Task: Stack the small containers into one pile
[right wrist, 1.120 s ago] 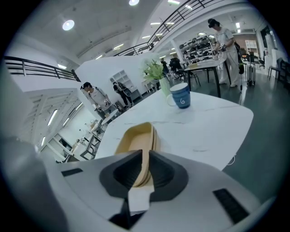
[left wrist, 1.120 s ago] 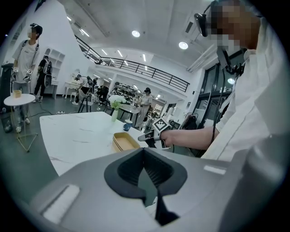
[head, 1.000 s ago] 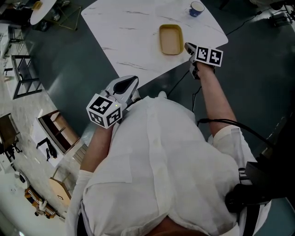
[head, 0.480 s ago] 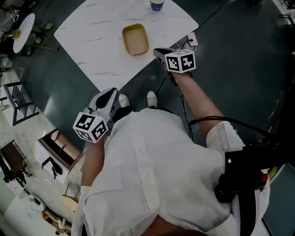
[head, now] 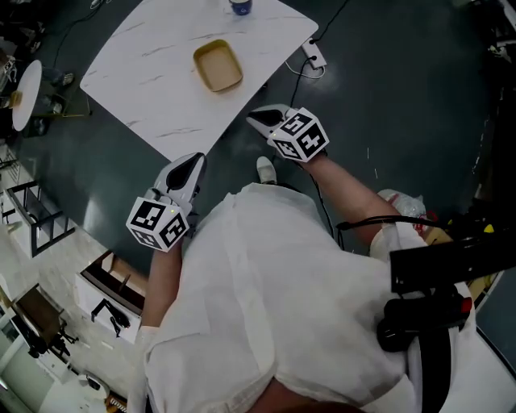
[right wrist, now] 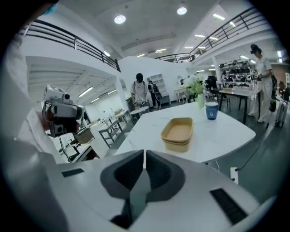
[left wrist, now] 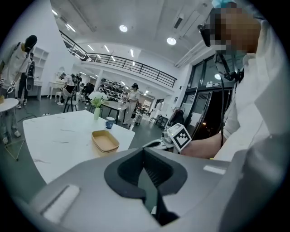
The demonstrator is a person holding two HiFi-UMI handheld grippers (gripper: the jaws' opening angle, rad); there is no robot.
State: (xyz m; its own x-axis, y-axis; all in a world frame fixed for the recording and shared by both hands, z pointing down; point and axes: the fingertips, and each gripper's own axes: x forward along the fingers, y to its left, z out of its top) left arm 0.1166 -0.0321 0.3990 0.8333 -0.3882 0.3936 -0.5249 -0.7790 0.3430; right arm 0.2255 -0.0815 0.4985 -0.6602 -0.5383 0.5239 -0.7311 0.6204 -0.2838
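Head view: both grippers hang off the table, over dark floor, short of its near edge. Left gripper: jaws pressed together, nothing btwn them. Right gripper: same, closed & empty. Tan containers sit nested as one pile, well ahead of both jaw sets, up-left of the left tips in the left gripper view, up-right of the right tips in the right gripper view. Bare tabletop all round the pile; blue cup beyond it near the far edge. Power strip on floor, right of the right jaws.
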